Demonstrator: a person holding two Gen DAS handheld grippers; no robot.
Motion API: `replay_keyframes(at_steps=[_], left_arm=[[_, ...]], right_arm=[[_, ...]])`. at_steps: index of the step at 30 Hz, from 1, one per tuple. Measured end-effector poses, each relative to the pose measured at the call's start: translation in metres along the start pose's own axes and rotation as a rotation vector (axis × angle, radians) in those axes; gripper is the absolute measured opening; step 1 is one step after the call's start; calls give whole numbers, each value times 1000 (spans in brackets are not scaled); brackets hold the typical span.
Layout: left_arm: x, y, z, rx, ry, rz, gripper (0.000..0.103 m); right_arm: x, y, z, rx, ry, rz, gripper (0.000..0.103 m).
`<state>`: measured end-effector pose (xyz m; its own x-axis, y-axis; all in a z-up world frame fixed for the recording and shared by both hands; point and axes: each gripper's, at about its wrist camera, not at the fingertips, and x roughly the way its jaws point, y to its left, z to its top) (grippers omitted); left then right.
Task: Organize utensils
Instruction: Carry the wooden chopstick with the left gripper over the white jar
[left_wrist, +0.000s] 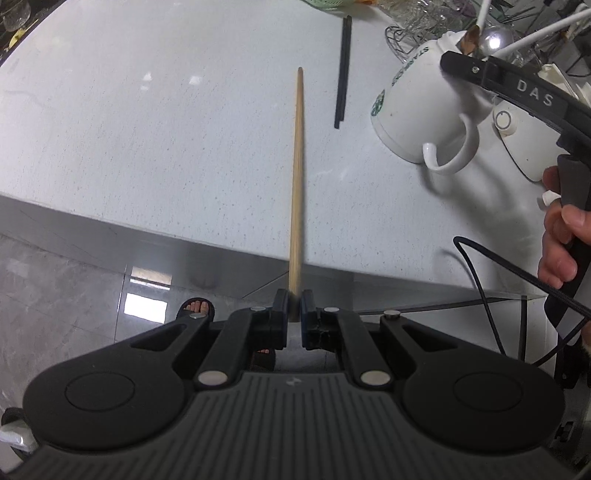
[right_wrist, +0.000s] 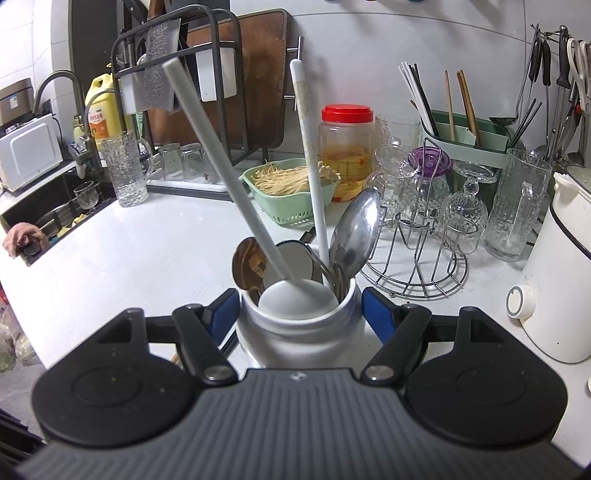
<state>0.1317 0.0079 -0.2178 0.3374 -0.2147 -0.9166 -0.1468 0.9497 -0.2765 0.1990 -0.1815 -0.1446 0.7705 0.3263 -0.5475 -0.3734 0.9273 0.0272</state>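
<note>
**Two tongs: left pinching a chopstick, right spread around the mug**

Left tongs (left_wrist: 294, 308) are pressed onto the near end of a wooden chopstick (left_wrist: 297, 177). It sticks out straight ahead over the white bench (left_wrist: 147, 129), far tip above the bench top, near end past the bench edge.

Black chopsticks (left_wrist: 342, 70) lie flat on the bench, right of the wooden one and apart from it.

White mug (right_wrist: 299, 328) stands on the bench between the right tongs (right_wrist: 300, 314). Blue pads sit either side of the mug with a gap showing on each side, so spread, not gripping. No earlier frame to compare.

Mug holds a white ladle (right_wrist: 236, 199), a second white handle (right_wrist: 312, 158), a steel spoon (right_wrist: 356, 229), and other spoon bowls.

Left view: person's hand (left_wrist: 561, 240) is on the right tool's grip, beside the mug.

Green utensil caddy (right_wrist: 476, 144) with more chopsticks stands at the back right.
</note>
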Motion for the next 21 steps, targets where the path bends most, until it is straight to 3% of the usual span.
replay_keyframes(at_steps=[4, 8, 16, 19, 21], left_arm=[[6, 3, 0, -30, 18, -15, 9], [7, 6, -3, -51, -1, -6, 29], [20, 3, -8, -58, -24, 21, 29], [20, 3, -10, -56, -47, 27, 23], [18, 2, -9, -42, -55, 23, 10]], right_arm=[[5, -2, -3, 17, 27, 13, 85], [7, -1, -7, 19, 28, 15, 87], [10, -1, -10, 4, 23, 14, 86], [10, -1, -11, 3, 21, 14, 86], [10, -1, -11, 5, 20, 14, 86]])
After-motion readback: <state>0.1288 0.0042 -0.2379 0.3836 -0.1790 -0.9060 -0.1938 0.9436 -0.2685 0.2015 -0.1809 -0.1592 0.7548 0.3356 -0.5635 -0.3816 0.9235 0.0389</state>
